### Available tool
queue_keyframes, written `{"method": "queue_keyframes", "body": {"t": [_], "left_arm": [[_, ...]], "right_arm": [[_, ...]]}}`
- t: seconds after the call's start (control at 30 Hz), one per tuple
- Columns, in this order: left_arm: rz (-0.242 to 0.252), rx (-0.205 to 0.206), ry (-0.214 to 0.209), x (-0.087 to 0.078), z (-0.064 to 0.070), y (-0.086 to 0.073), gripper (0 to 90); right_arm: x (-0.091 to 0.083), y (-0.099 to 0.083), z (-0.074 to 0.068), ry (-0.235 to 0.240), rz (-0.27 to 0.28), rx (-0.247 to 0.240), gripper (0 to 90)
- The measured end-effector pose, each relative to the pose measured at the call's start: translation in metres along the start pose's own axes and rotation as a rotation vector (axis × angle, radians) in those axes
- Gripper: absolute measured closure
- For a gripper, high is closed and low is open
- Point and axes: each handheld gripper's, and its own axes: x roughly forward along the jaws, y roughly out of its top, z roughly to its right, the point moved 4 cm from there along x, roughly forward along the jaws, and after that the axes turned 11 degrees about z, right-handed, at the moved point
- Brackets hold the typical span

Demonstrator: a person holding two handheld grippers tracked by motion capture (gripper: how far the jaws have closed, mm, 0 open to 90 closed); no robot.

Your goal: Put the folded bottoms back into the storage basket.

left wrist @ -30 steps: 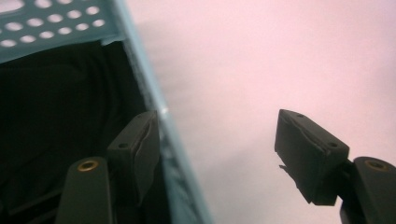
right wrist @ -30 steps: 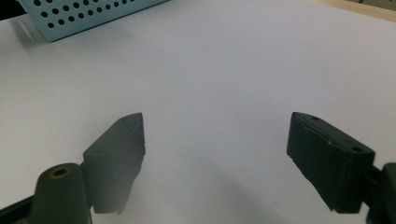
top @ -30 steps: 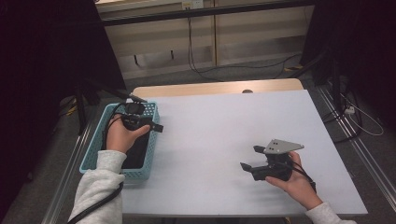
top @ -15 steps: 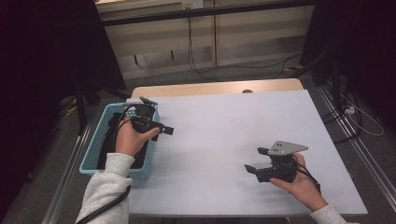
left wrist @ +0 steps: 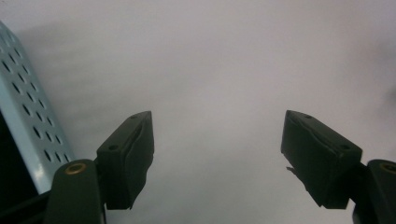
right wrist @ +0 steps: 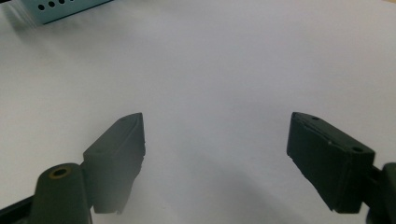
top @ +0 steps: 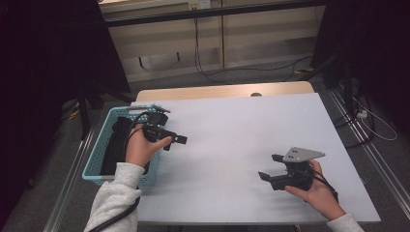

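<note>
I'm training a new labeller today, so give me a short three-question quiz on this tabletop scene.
1. True or false: the left tongs are shut on a dark item.
2. What lies in the blue basket? A) a dark cloth-like item B) red blocks C) white cups
3. Fill in: the right tongs are held over the white ____.

Key: 1 false: the left gripper view shows their jaws wide apart with nothing between. 2 A, the dark cloth-like item. 3 table.
</note>
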Motion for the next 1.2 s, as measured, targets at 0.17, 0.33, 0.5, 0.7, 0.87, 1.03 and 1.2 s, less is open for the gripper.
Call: {"method": "queue_keyframes", "body": {"t": [0.17,0.33,0.5,0.7,0.87,1.03,1.2], "left_arm": [[0.001,0.015,-0.022,0.002,0.006,-0.002,24.1],[0.002,0.016,-0.036,0.007,0.011,-0.009,23.5],[-0.013,0.043,-0.050,0.011,0.014,-0.014,22.3],[0.000,0.041,-0.060,0.015,0.019,-0.020,21.2],[0.001,0.049,-0.078,0.017,0.023,-0.027,19.5],[-0.007,0.056,-0.093,0.018,0.023,-0.033,18.0],[0.004,0.064,-0.103,0.019,0.025,-0.037,17.3]], "right_arm": [[-0.003,-0.001,0.002,-0.007,-0.003,0.002,19.0],[-0.008,-0.003,0.006,-0.015,-0.003,0.003,19.0],[-0.011,-0.005,0.007,-0.017,-0.009,0.003,19.0],[-0.015,-0.007,0.009,-0.020,-0.009,0.007,19.0],[-0.016,-0.009,0.010,-0.020,-0.015,0.008,18.9],[-0.019,-0.009,0.012,-0.025,-0.014,0.008,18.9],[-0.021,-0.010,0.013,-0.028,-0.017,0.011,18.8]]}}
